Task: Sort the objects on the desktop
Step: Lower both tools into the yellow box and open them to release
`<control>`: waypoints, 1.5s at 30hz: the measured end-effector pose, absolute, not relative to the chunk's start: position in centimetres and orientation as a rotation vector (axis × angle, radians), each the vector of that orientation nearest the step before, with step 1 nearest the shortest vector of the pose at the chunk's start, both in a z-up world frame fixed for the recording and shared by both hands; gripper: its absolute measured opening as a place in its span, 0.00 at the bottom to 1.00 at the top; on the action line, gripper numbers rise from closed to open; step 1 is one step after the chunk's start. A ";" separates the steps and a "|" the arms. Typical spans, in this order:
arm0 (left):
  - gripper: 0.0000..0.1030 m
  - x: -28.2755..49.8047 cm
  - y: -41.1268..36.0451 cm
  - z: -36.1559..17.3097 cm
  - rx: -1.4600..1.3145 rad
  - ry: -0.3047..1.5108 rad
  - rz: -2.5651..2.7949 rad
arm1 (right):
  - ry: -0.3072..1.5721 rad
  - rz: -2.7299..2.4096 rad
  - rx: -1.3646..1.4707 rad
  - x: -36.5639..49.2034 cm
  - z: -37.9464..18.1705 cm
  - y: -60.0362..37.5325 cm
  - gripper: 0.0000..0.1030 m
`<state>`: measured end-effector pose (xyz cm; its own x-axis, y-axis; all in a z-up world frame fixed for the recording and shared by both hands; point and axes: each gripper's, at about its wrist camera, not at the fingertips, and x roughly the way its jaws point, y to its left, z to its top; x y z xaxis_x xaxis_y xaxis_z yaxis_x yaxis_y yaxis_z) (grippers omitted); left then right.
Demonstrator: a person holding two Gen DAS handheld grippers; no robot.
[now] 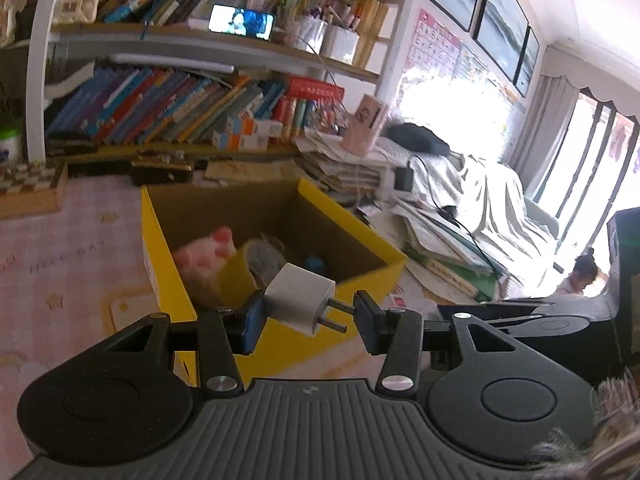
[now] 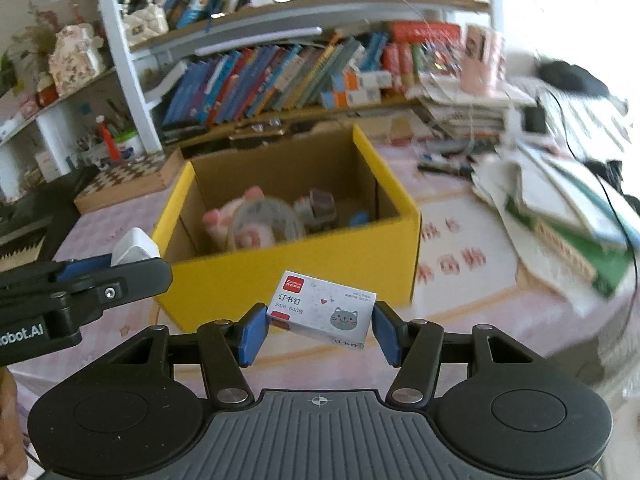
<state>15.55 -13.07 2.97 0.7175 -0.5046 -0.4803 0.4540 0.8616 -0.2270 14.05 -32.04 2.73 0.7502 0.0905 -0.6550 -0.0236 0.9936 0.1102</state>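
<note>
A yellow cardboard box stands on the pink desk mat; it also shows in the right wrist view. Inside lie a pink plush toy, a small fan and other small items. My left gripper is shut on a white plug adapter, its prongs against the right finger, held above the box's near wall. It enters the right wrist view at the left. My right gripper is shut on a white staple box with a cat drawing, in front of the yellow box.
Bookshelves full of books stand behind the box. A wooden chessboard lies at its left. Stacked papers and books with cables crowd the right side. Pens lie beyond the box's right corner.
</note>
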 end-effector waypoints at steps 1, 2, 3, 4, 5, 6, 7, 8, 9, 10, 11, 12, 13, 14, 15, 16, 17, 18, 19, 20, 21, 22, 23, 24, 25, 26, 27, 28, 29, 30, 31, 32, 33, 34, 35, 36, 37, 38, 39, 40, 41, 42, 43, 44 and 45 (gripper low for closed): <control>0.43 16.0 -13.3 3.1 -0.091 0.554 -0.519 | 0.712 0.076 0.077 14.7 2.9 -32.1 0.56; 0.43 16.5 -13.5 3.2 -0.088 0.552 -0.510 | 0.705 0.089 0.058 15.3 3.1 -32.2 0.56; 0.43 17.1 -13.8 3.3 -0.083 0.550 -0.502 | 0.698 0.103 0.040 15.9 3.2 -32.4 0.56; 0.43 17.7 -14.1 3.3 -0.073 0.548 -0.494 | 0.690 0.117 0.018 16.6 3.3 -32.5 0.56; 0.43 18.4 -14.4 3.4 -0.062 0.547 -0.487 | 0.684 0.129 -0.003 17.2 3.4 -32.6 0.56; 0.43 19.0 -14.8 3.3 -0.052 0.547 -0.482 | 0.678 0.140 -0.028 18.0 3.4 -32.6 0.56; 0.43 19.4 -15.2 3.3 -0.043 0.547 -0.478 | 0.675 0.152 -0.048 18.6 3.5 -32.7 0.56; 0.43 20.0 -15.6 3.3 -0.031 0.548 -0.475 | 0.672 0.165 -0.071 19.3 3.5 -32.7 0.56; 0.43 20.5 -16.0 3.2 -0.021 0.548 -0.475 | 0.670 0.178 -0.100 20.0 3.5 -32.7 0.56; 0.43 21.0 -16.4 3.1 -0.006 0.550 -0.475 | 0.670 0.191 -0.140 20.8 3.4 -32.7 0.56; 0.43 21.5 -16.9 3.0 0.009 0.552 -0.474 | 0.670 0.202 -0.169 21.4 3.3 -32.6 0.56; 0.43 22.0 -17.2 2.8 0.024 0.556 -0.476 | 0.677 0.218 -0.208 22.3 3.1 -32.5 0.56; 0.43 22.5 -17.6 2.6 0.040 0.562 -0.475 | 0.681 0.231 -0.236 23.0 2.9 -32.4 0.56; 0.43 23.1 -18.0 2.4 0.053 0.568 -0.472 | 0.686 0.247 -0.268 23.7 2.7 -32.3 0.56; 0.43 23.8 -18.4 2.1 0.069 0.579 -0.471 | 0.693 0.267 -0.306 24.4 2.5 -32.1 0.56; 0.43 24.3 -18.8 1.9 0.082 0.588 -0.467 | 0.696 0.282 -0.345 25.2 2.2 -31.8 0.56; 0.43 24.9 -19.2 1.7 0.100 0.597 -0.456 | 0.702 0.291 -0.389 25.9 1.9 -31.6 0.56; 0.43 25.4 -19.6 1.5 0.115 0.605 -0.450 | 0.709 0.309 -0.433 26.8 1.6 -31.5 0.56; 0.43 26.1 -19.9 1.3 0.127 0.614 -0.447 | 0.722 0.328 -0.467 27.4 1.2 -31.4 0.56; 0.43 26.6 -20.2 1.2 0.136 0.618 -0.446 | 0.730 0.348 -0.506 28.1 0.9 -31.2 0.56; 0.43 27.1 -20.5 1.1 0.148 0.621 -0.444 | 0.736 0.373 -0.549 28.7 0.6 -31.0 0.56; 0.43 27.5 -20.8 1.0 0.165 0.627 -0.445 | 0.743 0.405 -0.593 29.0 0.4 -30.8 0.56; 0.43 27.7 -21.0 0.9 0.180 0.635 -0.449 | 0.745 0.437 -0.642 29.3 0.1 -30.5 0.56; 0.43 27.9 -21.3 0.7 0.194 0.643 -0.454 | 0.751 0.471 -0.694 29.5 -0.2 -30.2 0.56; 0.43 28.2 -21.6 0.5 0.214 0.654 -0.460 | 0.757 0.508 -0.752 29.7 -0.6 -29.9 0.56; 0.43 28.3 -21.9 0.2 0.233 0.668 -0.465 | 0.762 0.535 -0.798 29.9 -1.0 -29.6 0.56; 0.43 28.5 -22.2 -0.1 0.252 0.686 -0.471 | 0.769 0.558 -0.819 30.1 -1.2 -29.4 0.56; 0.43 28.6 -22.3 -0.4 0.259 0.692 -0.470 | 0.777 0.575 -0.847 30.4 -1.5 -29.2 0.56; 0.43 28.7 -22.3 -0.7 0.262 0.703 -0.475 | 0.788 0.594 -0.873 30.7 -1.8 -29.1 0.56; 0.43 28.9 -22.4 -0.9 0.262 0.725 -0.474 | 0.799 0.608 -0.890 31.0 -2.1 -29.0 0.56; 0.43 29.1 -22.4 -1.2 0.262 0.741 -0.471 | 0.811 0.616 -0.897 31.3 -2.4 -28.9 0.56; 0.43 29.1 -22.4 -1.5 0.264 0.755 -0.472 | 0.826 0.622 -0.901 31.7 -2.7 -28.8 0.56; 0.43 29.1 -22.3 -1.8 0.256 0.762 -0.472 | 0.839 0.628 -0.903 32.0 -3.1 -28.8 0.56; 0.43 29.0 -22.1 -1.8 0.242 0.761 -0.466 | 0.852 0.632 -0.900 32.2 -3.5 -28.8 0.56; 0.43 28.9 -22.1 -1.8 0.238 0.763 -0.464 | 0.865 0.634 -0.889 32.4 -3.8 -28.8 0.56; 0.43 28.8 -22.1 -1.8 0.236 0.763 -0.465 | 0.877 0.638 -0.878 32.6 -4.0 -28.9 0.56; 0.43 28.7 -22.1 -1.8 0.234 0.763 -0.464 | 0.886 0.640 -0.868 32.8 -4.3 -28.9 0.56; 0.43 28.7 -22.0 -1.8 0.232 0.763 -0.462 | 0.887 0.641 -0.865 32.8 -4.4 -29.0 0.56; 0.43 28.6 -22.0 -1.8 0.229 0.763 -0.459 | 0.882 0.643 -0.871 32.9 -4.5 -28.9 0.56; 0.43 28.7 -22.0 -1.7 0.224 0.762 -0.457 | 0.884 0.646 -0.871 32.9 -4.6 -28.8 0.56; 0.43 28.6 -21.9 -1.7 0.218 0.758 -0.453 | 0.889 0.648 -0.865 33.0 -4.7 -28.8 0.56; 0.43 28.4 -21.7 -1.5 0.209 0.748 -0.450 | 0.890 0.648 -0.860 33.0 -4.7 -28.8 0.56; 0.42 28.2 -21.6 -1.4 0.199 0.737 -0.450 | 0.891 0.648 -0.856 33.1 -4.7 -28.8 0.56; 0.43 27.8 -21.5 -1.2 0.185 0.722 -0.450 | 0.891 0.645 -0.854 33.0 -4.6 -28.7 0.56; 0.44 27.7 -21.4 -1.0 0.180 0.710 -0.446 | 0.885 0.641 -0.851 33.0 -4.6 -28.7 0.56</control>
